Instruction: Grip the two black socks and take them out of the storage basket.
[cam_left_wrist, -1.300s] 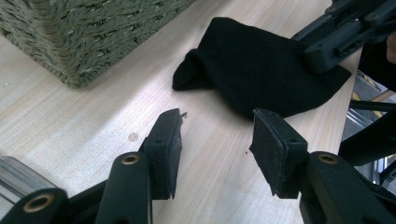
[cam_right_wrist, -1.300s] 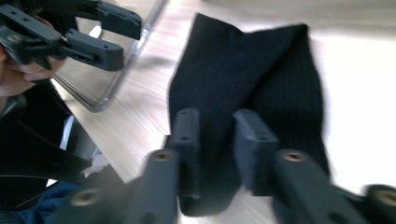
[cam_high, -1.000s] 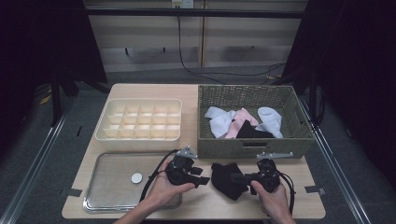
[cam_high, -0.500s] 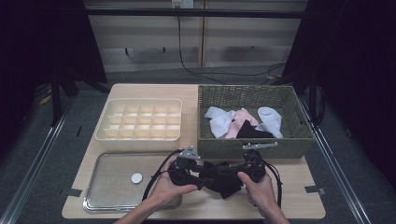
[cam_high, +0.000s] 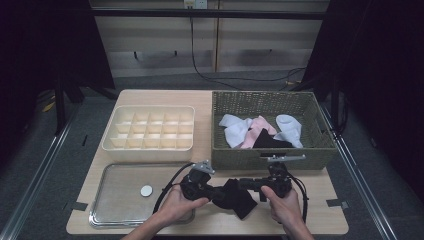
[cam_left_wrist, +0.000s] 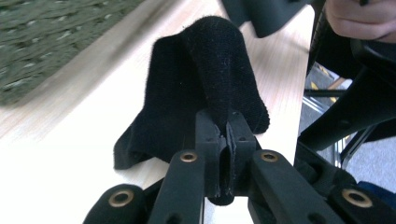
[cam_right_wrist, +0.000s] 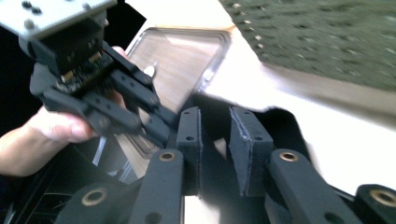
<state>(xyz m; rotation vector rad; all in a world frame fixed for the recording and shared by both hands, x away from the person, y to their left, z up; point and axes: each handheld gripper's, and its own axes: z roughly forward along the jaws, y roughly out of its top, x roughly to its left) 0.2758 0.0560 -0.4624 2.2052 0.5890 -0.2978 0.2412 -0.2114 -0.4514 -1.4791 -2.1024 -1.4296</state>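
Observation:
A black sock (cam_high: 236, 196) lies near the table's front edge between my two grippers. My left gripper (cam_high: 216, 192) comes at it from the left. In the left gripper view its jaws (cam_left_wrist: 225, 125) are shut on a fold of the black sock (cam_left_wrist: 210, 70), which rises in a hump ahead of them. My right gripper (cam_high: 251, 185) reaches in from the right. Its jaws (cam_right_wrist: 215, 113) stand open, with the sock (cam_right_wrist: 286, 125) lying just under and beyond the fingertips. The left gripper (cam_right_wrist: 159, 122) shows close by in the right gripper view.
A woven green basket (cam_high: 270, 156) stands behind the grippers, holding white socks (cam_high: 235, 130), a pink one (cam_high: 256, 131) and a black one (cam_high: 270, 142). A cream divided organizer (cam_high: 150, 146) is at back left. A metal tray (cam_high: 120, 205) with a small white disc (cam_high: 146, 190) lies front left.
My right gripper has moved left from beside the sock until its open jaws reach the sock's right end. The left gripper keeps its hold and has barely shifted.

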